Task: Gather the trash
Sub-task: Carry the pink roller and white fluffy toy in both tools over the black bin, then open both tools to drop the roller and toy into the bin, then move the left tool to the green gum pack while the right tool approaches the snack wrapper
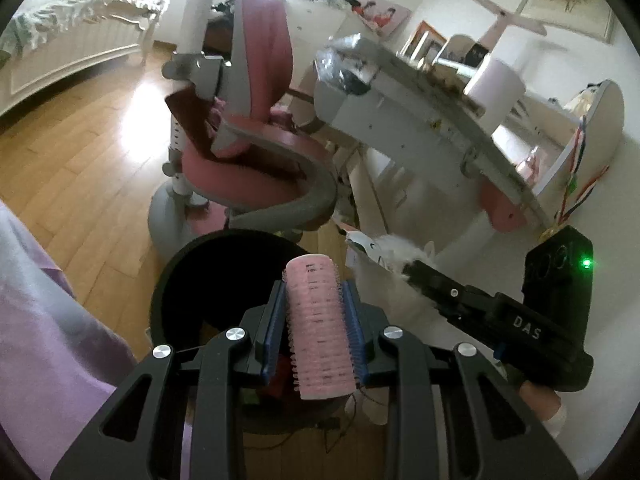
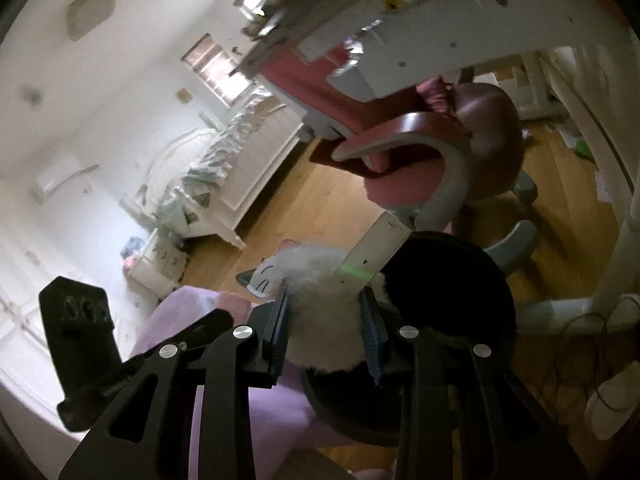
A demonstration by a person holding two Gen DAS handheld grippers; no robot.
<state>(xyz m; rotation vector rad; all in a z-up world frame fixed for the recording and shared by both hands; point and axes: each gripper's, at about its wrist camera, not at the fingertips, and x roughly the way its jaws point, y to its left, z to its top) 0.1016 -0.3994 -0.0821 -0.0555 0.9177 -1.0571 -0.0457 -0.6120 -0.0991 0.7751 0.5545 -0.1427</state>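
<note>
A pink hair roller (image 1: 318, 326) is clamped upright between the closed jaws of the left gripper (image 1: 316, 320), above the black bin (image 1: 180, 276) on the wooden floor (image 1: 80, 184). To the right, a white fluffy cat toy (image 2: 324, 300) is gripped by the jaws of the right gripper (image 2: 326, 328), beside the bin's rim and below the bench (image 1: 420, 120).
</note>
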